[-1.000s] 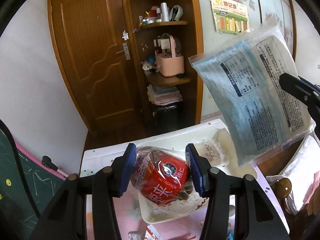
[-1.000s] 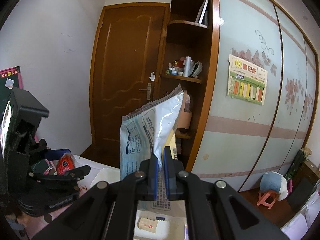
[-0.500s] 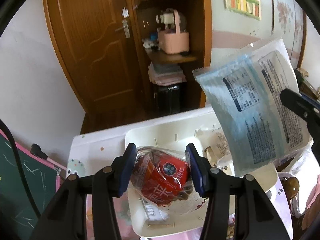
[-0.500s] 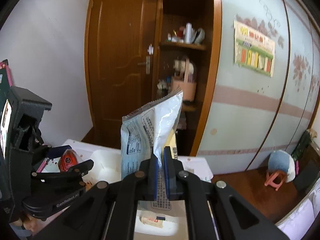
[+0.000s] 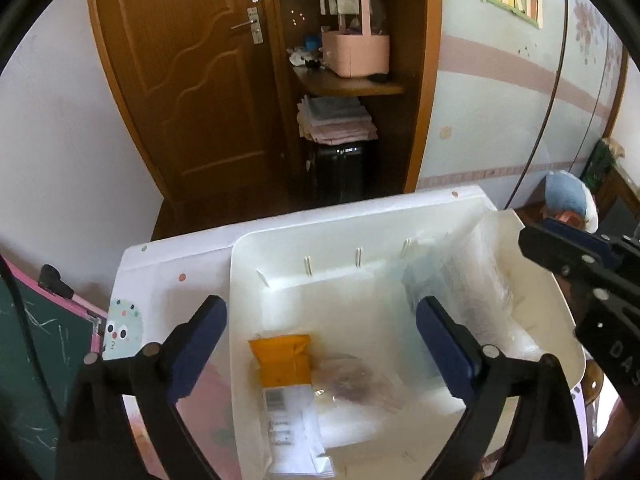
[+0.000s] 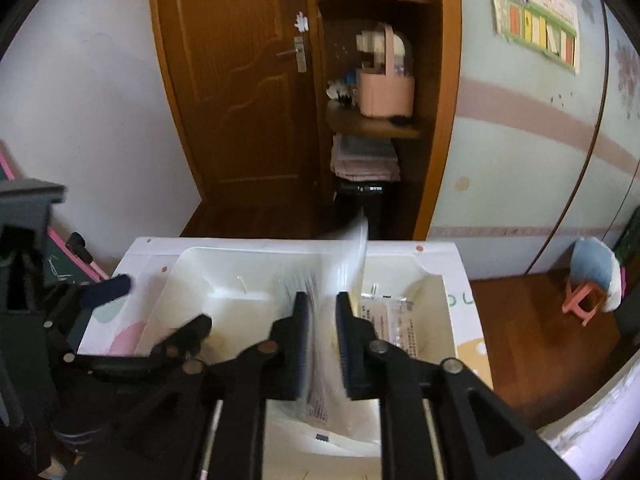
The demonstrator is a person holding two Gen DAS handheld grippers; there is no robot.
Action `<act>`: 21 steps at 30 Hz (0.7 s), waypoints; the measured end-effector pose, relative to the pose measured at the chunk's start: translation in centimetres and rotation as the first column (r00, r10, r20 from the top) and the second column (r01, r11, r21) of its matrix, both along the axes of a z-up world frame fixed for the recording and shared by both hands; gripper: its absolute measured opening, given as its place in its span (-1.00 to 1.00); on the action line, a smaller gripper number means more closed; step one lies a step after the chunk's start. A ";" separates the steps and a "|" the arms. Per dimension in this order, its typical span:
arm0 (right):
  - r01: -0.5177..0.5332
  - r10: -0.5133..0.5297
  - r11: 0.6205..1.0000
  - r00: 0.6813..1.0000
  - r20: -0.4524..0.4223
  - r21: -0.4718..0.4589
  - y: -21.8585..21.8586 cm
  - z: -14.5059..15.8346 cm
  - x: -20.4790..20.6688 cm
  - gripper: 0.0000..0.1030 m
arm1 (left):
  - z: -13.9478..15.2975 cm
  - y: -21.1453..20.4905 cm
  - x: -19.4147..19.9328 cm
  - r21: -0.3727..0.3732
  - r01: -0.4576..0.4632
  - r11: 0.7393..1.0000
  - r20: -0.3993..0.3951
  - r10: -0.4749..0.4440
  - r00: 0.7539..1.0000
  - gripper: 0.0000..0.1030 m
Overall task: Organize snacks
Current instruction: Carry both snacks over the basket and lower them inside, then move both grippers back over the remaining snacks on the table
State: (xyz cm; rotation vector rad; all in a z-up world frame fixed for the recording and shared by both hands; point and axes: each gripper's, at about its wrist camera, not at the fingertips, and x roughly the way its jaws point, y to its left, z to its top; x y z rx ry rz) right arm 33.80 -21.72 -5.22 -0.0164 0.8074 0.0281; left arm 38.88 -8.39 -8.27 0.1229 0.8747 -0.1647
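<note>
Packet stands between right tool's parted jaws.

Bright daylight, motion blur, fisheye-warped dark corners

Your left gripper is hovering over the white tray, its jaws having just been opening wide with nothing between them. Below, an orange-topped packet is lying in the tray beside a blurred clear wrapper.
</note>
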 end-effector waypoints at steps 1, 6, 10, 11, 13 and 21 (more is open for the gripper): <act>0.015 -0.015 1.000 1.000 0.002 -0.005 -0.2 -0.1 0.1 -0.37 | -0.1 0.0 0.0 0.005 0.001 1.000 -0.004 -0.001 1.000 0.85; 0.050 -0.049 0.999 0.999 0.021 -0.022 -0.5 0.1 -0.8 -0.08 | -0.6 0.2 -0.2 0.055 0.000 0.998 -0.022 0.001 1.000 0.85; 0.055 -0.055 0.998 0.998 0.007 -0.033 -0.8 0.3 -1.2 -0.08 | -0.5 0.5 -0.7 0.056 -0.010 0.998 -0.033 0.012 0.999 0.85; 0.056 -0.056 0.998 0.998 0.004 -0.037 -0.8 0.3 -1.3 -0.08 | -0.4 0.6 -0.8 0.048 -0.012 0.999 -0.039 0.013 0.999 0.85; 0.056 -0.056 0.998 0.998 -0.002 -0.040 -0.8 0.3 -1.6 -0.08 | -0.1 0.8 -1.1 0.040 -0.015 0.999 -0.047 0.017 0.999 0.85; 0.037 -0.037 0.998 0.999 -0.005 -0.052 -0.4 1.2 -3.4 -0.08 | 1.6 1.5 -3.4 0.045 -0.018 0.999 -0.038 0.019 0.999 0.85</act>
